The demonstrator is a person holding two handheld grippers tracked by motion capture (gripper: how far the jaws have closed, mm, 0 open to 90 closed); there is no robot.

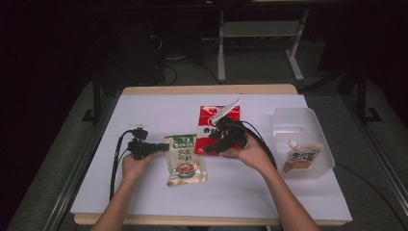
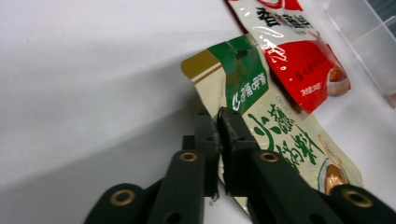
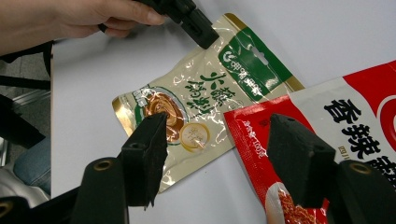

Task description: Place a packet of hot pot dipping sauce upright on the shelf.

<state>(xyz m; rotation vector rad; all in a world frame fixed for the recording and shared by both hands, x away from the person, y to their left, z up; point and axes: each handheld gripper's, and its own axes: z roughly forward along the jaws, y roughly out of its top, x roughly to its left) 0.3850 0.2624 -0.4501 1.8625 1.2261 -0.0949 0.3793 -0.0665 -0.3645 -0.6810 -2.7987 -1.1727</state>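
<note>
The left gripper (image 2: pixel 218 122) is clamped on the left edge of a tan and green pouch (image 2: pixel 275 135), which lies flat on the white table (image 1: pixel 144 110) near its middle. The right gripper (image 3: pixel 219 140) hovers with jaws apart over the corner of a red pouch (image 3: pixel 355 121) whose lower corner overlaps the tan one. At the table's right stands a clear tub (image 1: pixel 296 120) holding a spouted pouch (image 1: pixel 302 157).

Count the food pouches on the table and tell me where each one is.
3: a green-and-beige pouch at the left tool, a red pouch beside it under the right tool, and a spouted pouch inside the clear bin.
</note>
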